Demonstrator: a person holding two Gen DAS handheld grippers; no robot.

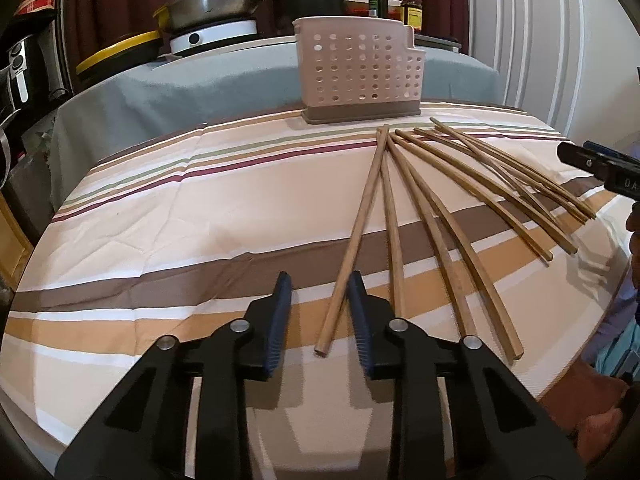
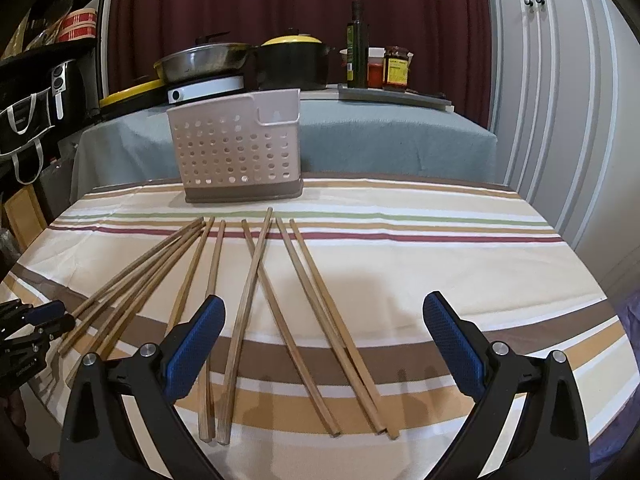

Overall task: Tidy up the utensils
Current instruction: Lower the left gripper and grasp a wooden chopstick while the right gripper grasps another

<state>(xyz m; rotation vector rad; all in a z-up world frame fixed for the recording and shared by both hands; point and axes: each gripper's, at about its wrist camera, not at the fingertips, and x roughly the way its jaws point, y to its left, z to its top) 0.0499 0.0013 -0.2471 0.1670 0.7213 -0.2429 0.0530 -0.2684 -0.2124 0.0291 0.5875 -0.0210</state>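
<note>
Several long wooden chopsticks (image 1: 424, 216) (image 2: 256, 280) lie fanned out on the striped tablecloth (image 1: 180, 208) (image 2: 440, 264). A pink perforated utensil holder (image 1: 360, 72) (image 2: 236, 148) stands upright behind them at the table's far edge, and nothing shows above its rim. My left gripper (image 1: 318, 292) is open low over the near end of the leftmost chopstick, which runs between the fingers close to the right one. My right gripper (image 2: 324, 304) is wide open above the middle chopsticks and holds nothing. Each gripper shows at the edge of the other's view: the right gripper (image 1: 592, 160), the left gripper (image 2: 40, 320).
Behind the holder a second table under a grey cloth (image 2: 360, 140) carries a steel pan (image 2: 204, 62), a black pot with a yellow lid (image 2: 292, 60), an oil bottle (image 2: 356, 44) and jars. White cabinet doors (image 2: 560, 100) stand at the right, dark shelving (image 2: 36, 80) at the left.
</note>
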